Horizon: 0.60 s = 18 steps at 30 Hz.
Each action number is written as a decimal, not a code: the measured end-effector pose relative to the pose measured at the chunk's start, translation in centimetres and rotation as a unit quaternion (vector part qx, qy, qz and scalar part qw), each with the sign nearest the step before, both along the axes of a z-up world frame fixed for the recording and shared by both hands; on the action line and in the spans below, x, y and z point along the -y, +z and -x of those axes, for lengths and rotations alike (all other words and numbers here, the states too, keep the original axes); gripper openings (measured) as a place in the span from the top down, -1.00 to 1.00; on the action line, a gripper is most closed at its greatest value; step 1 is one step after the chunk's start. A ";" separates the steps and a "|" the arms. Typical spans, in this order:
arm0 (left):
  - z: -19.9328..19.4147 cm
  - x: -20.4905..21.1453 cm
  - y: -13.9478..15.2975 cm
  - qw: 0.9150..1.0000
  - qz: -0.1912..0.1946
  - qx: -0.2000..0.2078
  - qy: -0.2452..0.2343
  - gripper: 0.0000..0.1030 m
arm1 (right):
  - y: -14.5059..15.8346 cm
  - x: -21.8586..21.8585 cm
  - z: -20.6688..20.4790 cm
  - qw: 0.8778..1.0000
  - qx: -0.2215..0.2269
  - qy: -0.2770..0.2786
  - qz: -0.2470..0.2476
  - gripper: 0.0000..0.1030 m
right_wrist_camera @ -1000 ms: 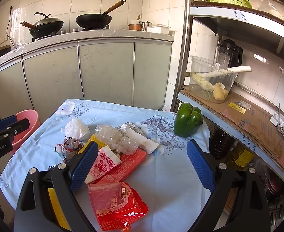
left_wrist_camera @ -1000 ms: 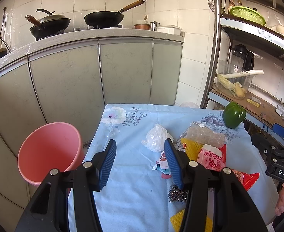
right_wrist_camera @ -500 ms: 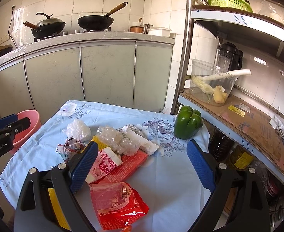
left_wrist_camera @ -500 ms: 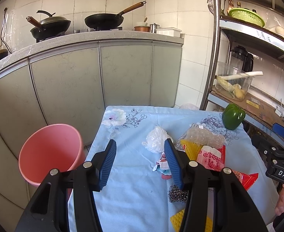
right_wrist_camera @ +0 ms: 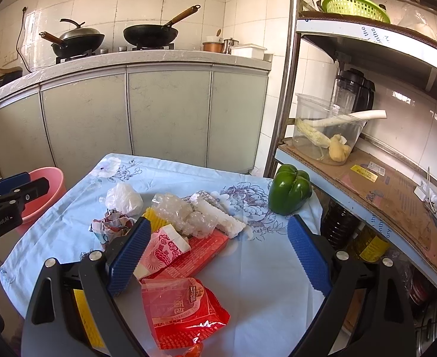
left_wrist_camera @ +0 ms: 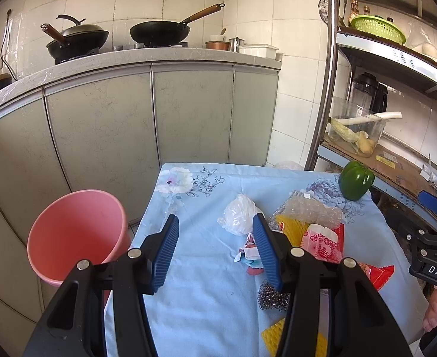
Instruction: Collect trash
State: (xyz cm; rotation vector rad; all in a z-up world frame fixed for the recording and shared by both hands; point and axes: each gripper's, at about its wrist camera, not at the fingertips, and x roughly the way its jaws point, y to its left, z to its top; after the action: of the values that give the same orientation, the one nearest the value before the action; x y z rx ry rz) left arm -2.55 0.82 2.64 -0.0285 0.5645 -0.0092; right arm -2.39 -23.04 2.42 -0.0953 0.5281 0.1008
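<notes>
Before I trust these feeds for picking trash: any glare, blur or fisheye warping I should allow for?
Left wrist view: sharp, no blur; the counter edge bows from fisheye, corners vignetted black; the pink bin is evenly lit. Right wrist view: equally sharp; the shelf post curves; glare patches on the red wrapper partly wash out its print; daylight is bright on the wall tiles.

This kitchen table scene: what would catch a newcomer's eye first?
Probably the heap of wrappers on the blue flowered tablecloth: a red snack packet nearest the camera, crumpled clear plastic behind it. A glossy green bell pepper stands apart at the table's far right corner. An empty pink bucket waits on the floor off the table's left edge.
</notes>
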 end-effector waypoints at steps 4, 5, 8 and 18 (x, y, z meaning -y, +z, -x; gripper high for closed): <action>0.1 -0.5 0.0 1.000 0.011 -0.003 -0.010 -0.04 | 0.0 0.1 0.5 1.000 -0.002 0.004 0.003 -0.81; 0.1 -0.7 0.0 1.000 0.014 -0.003 -0.013 -0.05 | 0.1 0.2 0.6 1.000 -0.003 0.005 0.004 -0.81; 0.3 -1.3 -0.1 0.999 0.027 -0.005 -0.030 -0.06 | 0.1 0.5 1.1 1.000 -0.006 0.010 0.004 -0.81; 1.1 -2.9 -1.9 0.989 0.069 -0.058 -0.117 -0.07 | -0.5 1.8 3.9 0.998 -0.040 0.042 -0.010 -0.75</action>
State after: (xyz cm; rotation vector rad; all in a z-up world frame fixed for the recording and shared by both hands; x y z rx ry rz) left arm -3.66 3.70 0.77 -0.0986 0.6796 -0.2763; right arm -6.31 -24.86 1.89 -0.0940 0.6027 0.1935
